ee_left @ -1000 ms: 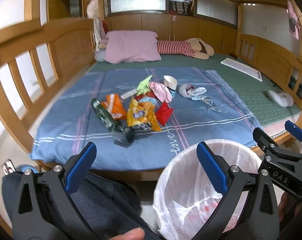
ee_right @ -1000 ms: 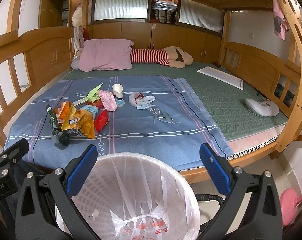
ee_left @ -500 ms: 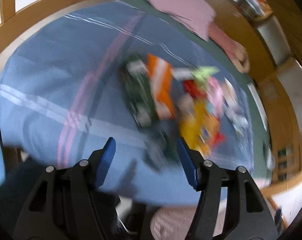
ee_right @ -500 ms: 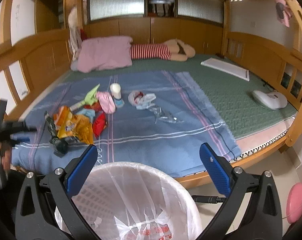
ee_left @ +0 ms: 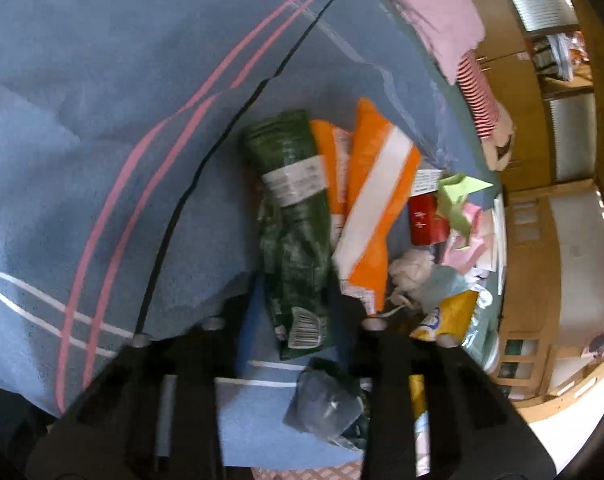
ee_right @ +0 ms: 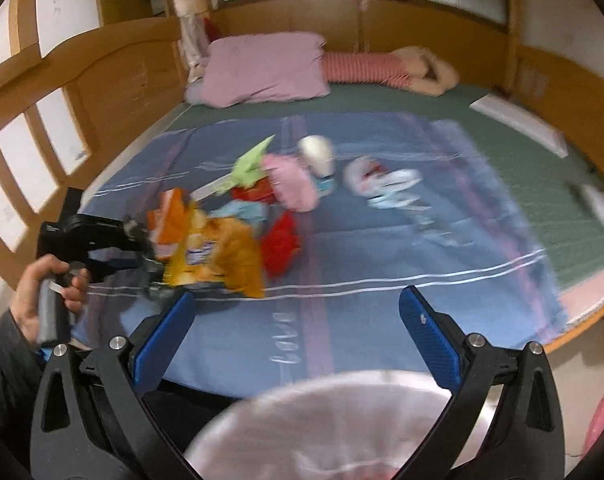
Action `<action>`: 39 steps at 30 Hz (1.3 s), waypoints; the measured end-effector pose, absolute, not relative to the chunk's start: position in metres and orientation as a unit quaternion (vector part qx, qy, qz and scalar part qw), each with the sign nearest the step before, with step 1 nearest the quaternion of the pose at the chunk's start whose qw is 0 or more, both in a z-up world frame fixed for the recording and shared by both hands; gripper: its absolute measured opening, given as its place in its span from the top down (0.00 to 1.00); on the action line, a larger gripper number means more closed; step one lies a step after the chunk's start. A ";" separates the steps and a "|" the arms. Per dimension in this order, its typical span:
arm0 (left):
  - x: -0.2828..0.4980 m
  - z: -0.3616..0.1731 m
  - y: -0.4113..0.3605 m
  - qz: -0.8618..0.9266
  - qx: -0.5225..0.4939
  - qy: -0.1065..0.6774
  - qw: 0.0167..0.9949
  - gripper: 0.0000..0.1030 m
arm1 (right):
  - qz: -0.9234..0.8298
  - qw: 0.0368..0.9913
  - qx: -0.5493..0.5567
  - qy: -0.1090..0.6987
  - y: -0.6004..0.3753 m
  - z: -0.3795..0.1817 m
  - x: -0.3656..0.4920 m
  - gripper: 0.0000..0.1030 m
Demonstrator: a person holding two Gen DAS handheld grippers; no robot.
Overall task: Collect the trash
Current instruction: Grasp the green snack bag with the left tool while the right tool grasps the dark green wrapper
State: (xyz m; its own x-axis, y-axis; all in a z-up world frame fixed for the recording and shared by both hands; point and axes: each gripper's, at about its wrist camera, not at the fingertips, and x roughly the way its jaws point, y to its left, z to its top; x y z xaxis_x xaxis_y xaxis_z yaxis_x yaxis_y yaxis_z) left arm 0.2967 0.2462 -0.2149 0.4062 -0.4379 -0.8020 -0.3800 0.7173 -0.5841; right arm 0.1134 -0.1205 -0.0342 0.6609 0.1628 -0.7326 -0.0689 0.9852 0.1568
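A pile of trash lies on the blue striped blanket point(ee_right: 382, 248). It includes a green wrapper point(ee_left: 294, 216), an orange wrapper point(ee_left: 378, 200), a yellow packet point(ee_right: 222, 256), red wrapping point(ee_right: 280, 244), pink paper point(ee_right: 290, 184) and a paper cup point(ee_right: 318, 156). My left gripper point(ee_left: 296, 284) points down at the pile's near end. Its jaws are closing, with the green wrapper's lower end between them and the pads against its sides. In the right wrist view a hand point(ee_right: 42, 292) holds that gripper point(ee_right: 142, 248). My right gripper point(ee_right: 298, 296) stands open and empty above the white lined bin point(ee_right: 342, 428).
A pink pillow point(ee_right: 266, 68) and a striped plush toy point(ee_right: 366, 68) lie at the bed's head. Wooden rails point(ee_right: 42, 128) run along the left side of the bed. A white device point(ee_right: 602, 204) and a flat white board point(ee_right: 522, 128) rest on the green mat at right.
My left gripper swung from above the bin down to the pile, rolled, and its jaws narrowed around the green wrapper. The right gripper moved closer to the bed, still open.
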 end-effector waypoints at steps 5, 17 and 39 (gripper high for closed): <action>0.272 -0.185 0.255 0.008 -0.352 0.490 0.798 0.79 | 0.134 0.887 0.070 0.437 -0.068 -0.054 0.143 0.03; 0.219 -0.142 0.287 0.120 -0.324 0.391 0.853 0.80 | 0.214 0.854 -0.085 0.467 0.063 -0.105 0.175 0.29; 0.143 -0.072 0.225 0.021 -0.237 0.309 0.921 0.80 | 0.238 0.903 0.007 0.359 -0.039 -0.011 0.107 0.57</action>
